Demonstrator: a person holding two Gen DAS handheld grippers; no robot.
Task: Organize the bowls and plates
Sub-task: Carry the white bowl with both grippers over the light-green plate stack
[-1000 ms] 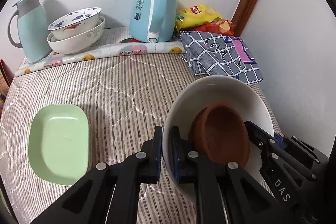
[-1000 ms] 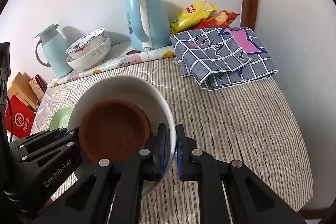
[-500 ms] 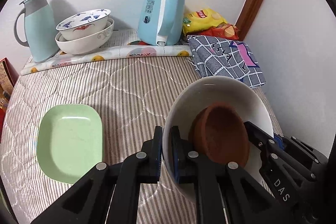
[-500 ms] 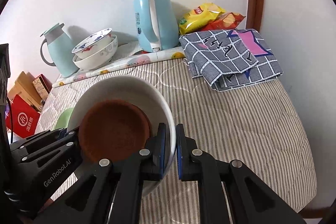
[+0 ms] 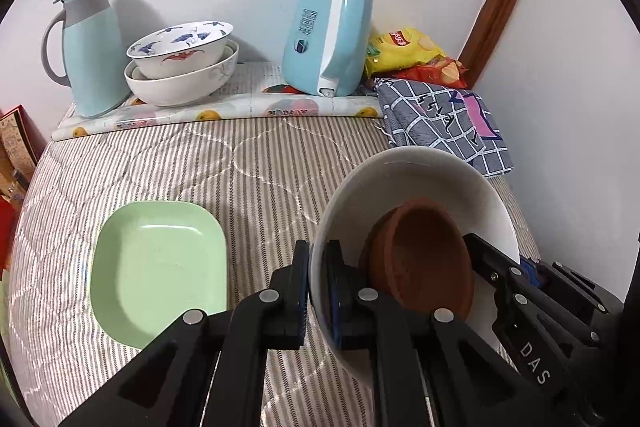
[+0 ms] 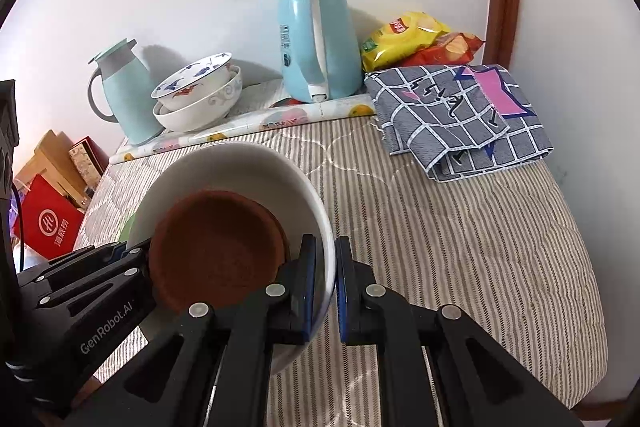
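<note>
A large white bowl (image 5: 416, 183) (image 6: 240, 167) hangs above the striped table cover with a brown bowl (image 5: 420, 259) (image 6: 216, 251) lying inside it. My left gripper (image 5: 318, 287) is shut on the white bowl's left rim, and my right gripper (image 6: 325, 287) is shut on its right rim. A pale green rectangular plate (image 5: 160, 267) lies on the cover to the left of the held bowl; only a sliver of that plate (image 6: 130, 223) shows in the right wrist view. Two stacked patterned bowls (image 5: 182, 63) (image 6: 198, 95) stand at the back near the wall.
A light blue jug (image 5: 90, 51) and a blue electric kettle (image 5: 332, 39) stand at the back on a fruit-print mat (image 5: 224, 109). A folded checked cloth (image 6: 460, 115) and snack bags (image 6: 416, 39) lie at the back right. Boxes (image 6: 52, 223) sit beyond the left edge.
Both grippers, still clamped on the white bowl, have drifted back from the wall and slightly up, so the green plate and the stacked bowls show further right and lower in the left wrist view.
</note>
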